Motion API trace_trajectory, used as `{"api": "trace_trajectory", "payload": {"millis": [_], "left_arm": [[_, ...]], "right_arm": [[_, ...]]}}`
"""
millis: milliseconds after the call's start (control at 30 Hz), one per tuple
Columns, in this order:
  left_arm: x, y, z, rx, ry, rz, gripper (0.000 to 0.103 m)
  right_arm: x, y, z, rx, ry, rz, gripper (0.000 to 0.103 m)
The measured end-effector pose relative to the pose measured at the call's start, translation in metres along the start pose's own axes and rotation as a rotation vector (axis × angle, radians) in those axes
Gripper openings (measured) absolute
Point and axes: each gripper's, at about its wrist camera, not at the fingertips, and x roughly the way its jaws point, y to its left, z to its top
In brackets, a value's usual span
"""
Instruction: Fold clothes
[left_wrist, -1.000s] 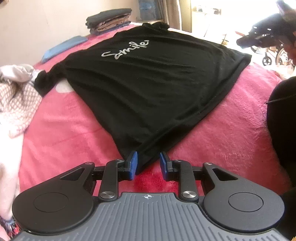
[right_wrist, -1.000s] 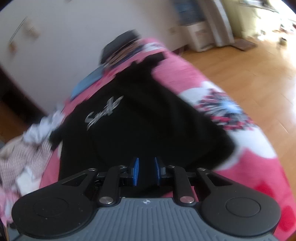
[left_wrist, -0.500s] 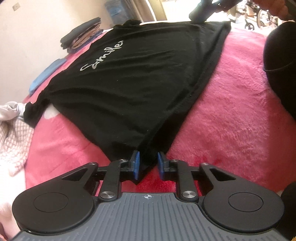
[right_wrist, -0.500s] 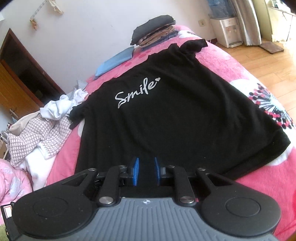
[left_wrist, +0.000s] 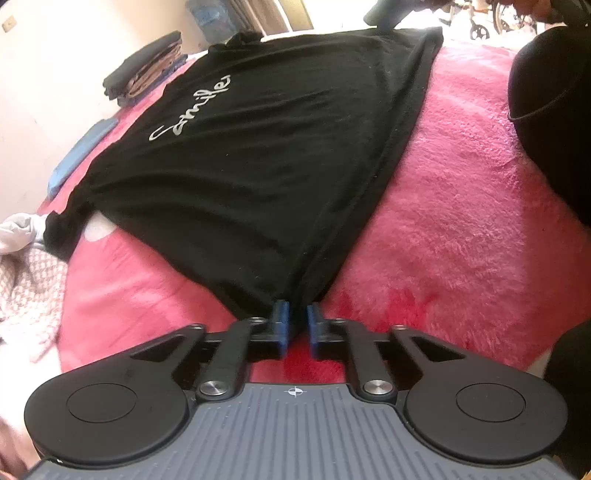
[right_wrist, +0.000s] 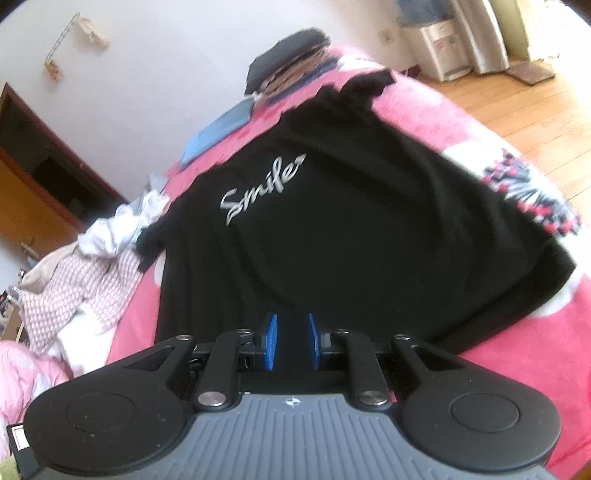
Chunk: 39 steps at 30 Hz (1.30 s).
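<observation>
I hold two tongs over the bed. The task's thing is a black T-shirt (left_wrist: 258, 166), spread flat on the pink fleece blanket (left_wrist: 461, 221), front side up, w/ silver script "Smile" (left_wrist: 192, 110) across the chest. Fabric is plain black and mostly smooth, w/ some light wrinkles running toward the corner near me. The short sleeve on one side (left_wrist: 61, 236) lies over the blanket next to a white patch of the blanket's pattern.

My left gripper (left_wrist: 295, 325) is at the bottom hem corner of the shirt. The cloth gathers to a point and goes in between the blue pads (left_wrist: 280, 325); the jaws are opening at this moment, and the pads look close to the cloth, but I cannot tell if they press on it.

My right gripper (right_wrist: 291, 341) is at the other part of the hem. Black cloth fills the gap between its blue pads (right_wrist: 272, 341), which stand narrow and clenched on the shirt. This view is a bit blurred.

No real containers here. At the far end of the bed there is a stack of folded clothes (left_wrist: 147, 70), dark piece on top, brownish ones under. Beside it lies a flat blue folded item (left_wrist: 79, 155). At the side, a loose heap of white and pink-checked clothes (right_wrist: 77, 280) waits unfolded.
</observation>
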Motion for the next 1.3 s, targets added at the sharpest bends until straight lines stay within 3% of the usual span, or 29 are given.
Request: {"api": "trace_trajectory", "payload": {"millis": [167,233,433,533,867,1033,1167,1300], "left_arm": [[-0.023,0.025,0.011,-0.085,0.022,0.039,0.027],[-0.028,0.033,0.021,-0.147,-0.006,0.018,0.027],[0.006,0.004,0.078,-0.241,-0.188,-0.197,0.027],[0.032,-0.024,0.101,-0.244,-0.236,-0.288,0.027],[0.054,-0.061,0.097,-0.207,-0.284,-0.295,0.027],[0.061,-0.061,0.097,-0.251,-0.287,-0.308,0.027],[0.062,-0.065,0.097,-0.247,-0.296,-0.304,0.027],[0.065,-0.06,0.096,-0.311,-0.284,-0.331,0.027]], "right_arm": [[-0.028,-0.002,0.027,-0.037,-0.07,-0.029,0.02],[-0.034,-0.002,0.038,-0.07,-0.072,-0.042,0.02],[-0.034,-0.003,0.054,-0.138,-0.071,-0.081,0.02],[-0.029,-0.003,0.052,-0.136,-0.072,-0.092,0.02],[0.033,0.034,0.041,-0.277,0.067,-0.089,0.02],[0.07,0.058,0.037,-0.375,0.158,-0.064,0.019],[0.079,0.072,0.035,-0.443,0.195,-0.053,0.019],[0.089,0.077,0.035,-0.469,0.25,-0.033,0.019]]}}
